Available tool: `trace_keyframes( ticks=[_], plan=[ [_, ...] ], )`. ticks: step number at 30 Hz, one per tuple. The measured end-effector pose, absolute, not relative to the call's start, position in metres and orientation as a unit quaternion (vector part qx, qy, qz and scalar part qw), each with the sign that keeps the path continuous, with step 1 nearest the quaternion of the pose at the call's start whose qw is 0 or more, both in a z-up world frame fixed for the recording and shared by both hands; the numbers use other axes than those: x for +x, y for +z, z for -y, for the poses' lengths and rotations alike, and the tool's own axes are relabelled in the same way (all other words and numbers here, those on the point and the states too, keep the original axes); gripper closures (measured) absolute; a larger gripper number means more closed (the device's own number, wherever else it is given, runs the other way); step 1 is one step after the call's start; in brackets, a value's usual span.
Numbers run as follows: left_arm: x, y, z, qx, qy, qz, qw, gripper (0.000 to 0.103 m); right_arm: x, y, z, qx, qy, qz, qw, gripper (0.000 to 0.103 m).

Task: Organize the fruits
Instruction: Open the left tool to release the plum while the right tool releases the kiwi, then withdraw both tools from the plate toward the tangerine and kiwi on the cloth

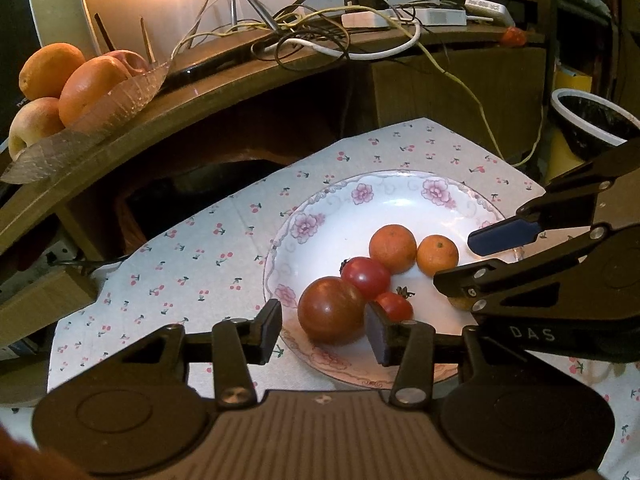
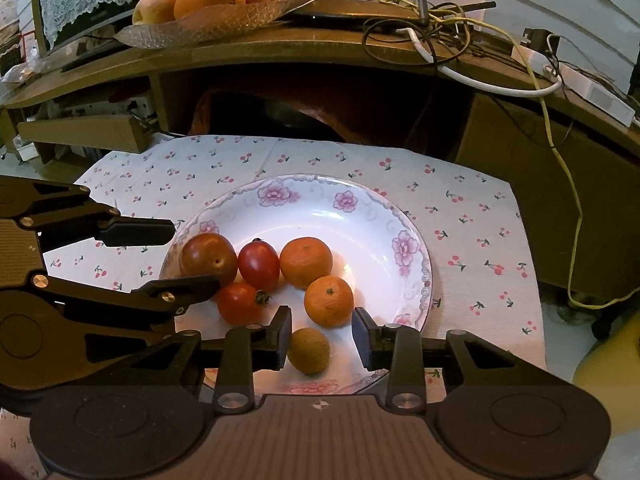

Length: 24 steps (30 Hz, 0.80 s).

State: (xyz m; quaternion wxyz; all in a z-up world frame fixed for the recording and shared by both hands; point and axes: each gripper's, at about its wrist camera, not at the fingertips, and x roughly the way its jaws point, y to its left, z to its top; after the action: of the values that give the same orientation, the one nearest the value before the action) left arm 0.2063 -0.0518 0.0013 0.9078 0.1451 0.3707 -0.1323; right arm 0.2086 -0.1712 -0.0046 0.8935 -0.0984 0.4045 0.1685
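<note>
A floral plate [image 1: 404, 196] [image 2: 360, 216] holds a large dark tomato [image 1: 330, 308] [image 2: 208, 258], two smaller red tomatoes [image 1: 366, 276] [image 2: 258, 266], two mandarins [image 1: 392, 248] [image 2: 306, 262] and a small brown-green fruit [image 2: 309, 350]. My left gripper [image 1: 324, 330] is open with its jaws on either side of the large tomato, not touching it. My right gripper [image 2: 322, 338] is open around the small brown-green fruit, and it also shows in the left wrist view [image 1: 472, 258].
A glass bowl [image 1: 120, 96] [image 2: 224, 20] with oranges and apples stands on the wooden shelf behind. Tangled cables [image 1: 320, 36] and power strips lie on that shelf. The plate rests on a cherry-print cloth [image 1: 192, 248]. A white-rimmed bin [image 1: 592, 120] stands at right.
</note>
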Motion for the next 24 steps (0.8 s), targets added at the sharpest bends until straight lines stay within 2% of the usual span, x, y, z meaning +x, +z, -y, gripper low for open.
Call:
trace_keyframes(
  ticks=[5,11,24],
  plan=[
    [0.203,0.004,0.052,0.149,-0.129,-0.368,0.909,0.051,0.207,-0.003,0.171,-0.1,0.165,-0.401,0.896,0.063],
    [0.198,0.008,0.051,0.151,-0.129,-0.365,0.91,0.047,0.204,-0.001,0.17,-0.101,0.167,-0.397,0.897,0.063],
    [0.178,0.011,0.049,0.167,-0.123,-0.367,0.907,0.046,0.191,0.005,0.166,-0.107,0.178,-0.385,0.899,0.062]
  ],
)
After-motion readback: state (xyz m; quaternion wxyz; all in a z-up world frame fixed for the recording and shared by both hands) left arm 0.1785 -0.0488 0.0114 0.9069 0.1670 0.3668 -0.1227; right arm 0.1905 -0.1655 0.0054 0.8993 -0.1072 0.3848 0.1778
